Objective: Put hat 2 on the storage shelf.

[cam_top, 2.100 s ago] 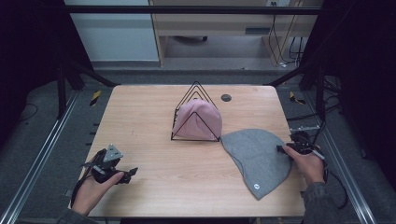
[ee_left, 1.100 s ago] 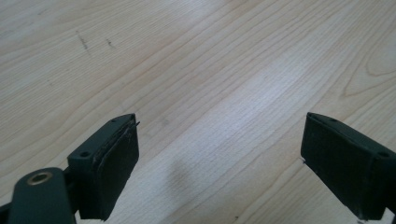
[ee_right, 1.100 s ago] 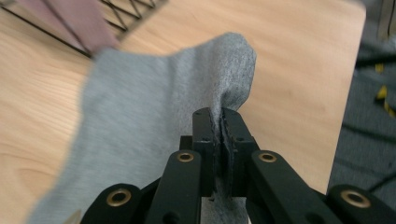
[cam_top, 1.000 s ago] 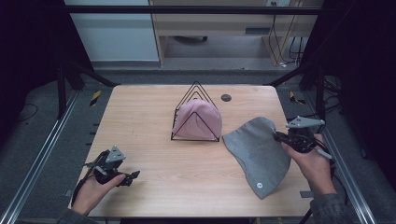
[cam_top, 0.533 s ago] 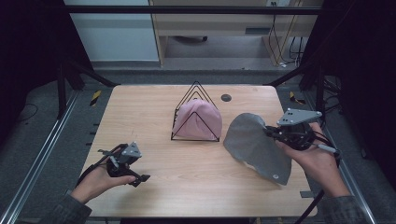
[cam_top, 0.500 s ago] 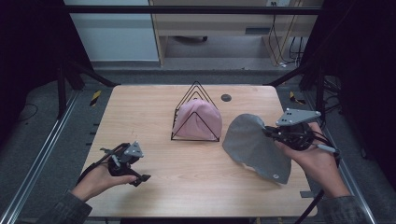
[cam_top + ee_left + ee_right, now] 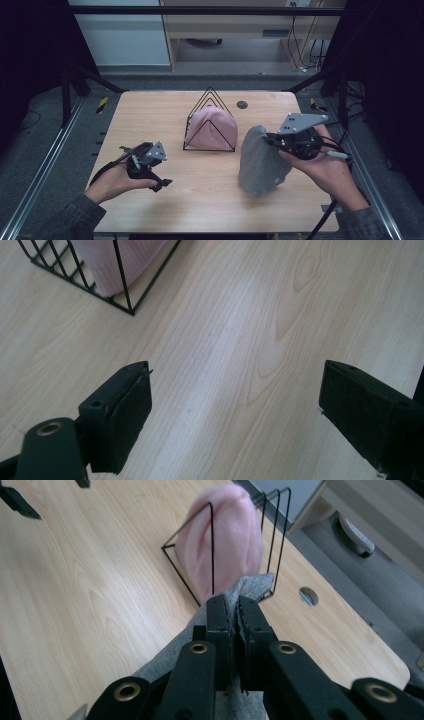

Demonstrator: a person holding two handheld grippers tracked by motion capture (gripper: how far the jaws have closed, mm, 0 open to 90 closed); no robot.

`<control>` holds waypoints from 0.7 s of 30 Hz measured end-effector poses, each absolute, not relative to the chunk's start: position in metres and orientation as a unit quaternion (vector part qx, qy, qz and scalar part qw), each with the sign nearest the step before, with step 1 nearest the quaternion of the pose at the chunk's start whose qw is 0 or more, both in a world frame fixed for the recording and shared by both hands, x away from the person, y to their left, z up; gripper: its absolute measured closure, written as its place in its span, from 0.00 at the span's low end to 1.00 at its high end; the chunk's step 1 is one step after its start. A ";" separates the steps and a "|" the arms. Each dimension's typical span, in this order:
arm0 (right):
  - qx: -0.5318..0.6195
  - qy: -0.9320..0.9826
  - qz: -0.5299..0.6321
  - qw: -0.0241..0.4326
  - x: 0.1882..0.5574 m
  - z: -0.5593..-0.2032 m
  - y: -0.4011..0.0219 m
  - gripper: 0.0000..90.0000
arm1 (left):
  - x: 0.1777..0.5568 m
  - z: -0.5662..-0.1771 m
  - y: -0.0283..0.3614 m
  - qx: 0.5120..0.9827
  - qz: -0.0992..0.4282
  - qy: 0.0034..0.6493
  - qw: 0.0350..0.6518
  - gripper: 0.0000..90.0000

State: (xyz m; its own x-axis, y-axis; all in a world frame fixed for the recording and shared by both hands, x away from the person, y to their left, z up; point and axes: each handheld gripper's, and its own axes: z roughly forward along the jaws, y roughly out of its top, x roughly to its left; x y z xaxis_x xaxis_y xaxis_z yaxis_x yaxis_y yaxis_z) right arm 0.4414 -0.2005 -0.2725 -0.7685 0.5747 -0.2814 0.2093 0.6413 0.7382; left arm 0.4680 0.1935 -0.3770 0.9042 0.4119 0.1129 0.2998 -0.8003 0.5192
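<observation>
**Grey hat hangs from the right tongs, beside the wire rack**

In the right gripper view the jaws cover most of the grey hat (image 7: 240, 592); just a fold shows past the tips. The pink hat (image 7: 210, 127) is partly barred by the wires of the black wire rack (image 7: 209, 121) that holds it, and in the left gripper view the rack is cut off at 11 o'clock.

The right gripper (image 7: 276, 142) is pinched tight on the grey hat's upper edge; the cloth hangs at 3 o'clock of the rack, its lowest part near the table (image 7: 150, 107), close to the right edge. The left gripper (image 7: 158, 178), at 7 o'clock of the rack, stands wide apart and holds nothing, with bare wood between the two hands.
</observation>
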 end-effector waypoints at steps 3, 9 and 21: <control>0.213 0.870 0.363 0.257 0.442 -0.268 -0.189 0.95 | 0.468 -0.375 0.190 0.938 0.118 0.193 0.264 0.15; 0.191 0.872 0.368 0.259 0.443 -0.258 -0.167 0.95 | 0.467 -0.369 0.186 0.929 0.124 0.203 0.284 0.15; 0.156 0.877 0.377 0.253 0.448 -0.249 -0.126 0.95 | 0.468 -0.352 0.175 0.924 0.133 0.195 0.301 0.16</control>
State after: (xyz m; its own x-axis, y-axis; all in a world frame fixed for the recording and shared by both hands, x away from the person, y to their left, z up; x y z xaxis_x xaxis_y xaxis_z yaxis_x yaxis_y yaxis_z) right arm 0.4479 -0.1258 -0.2486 -0.8236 0.4638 -0.3265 0.0822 0.6672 0.7404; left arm 0.4685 0.1755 -0.3519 0.8883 0.4409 0.1281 0.2808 -0.7424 0.6083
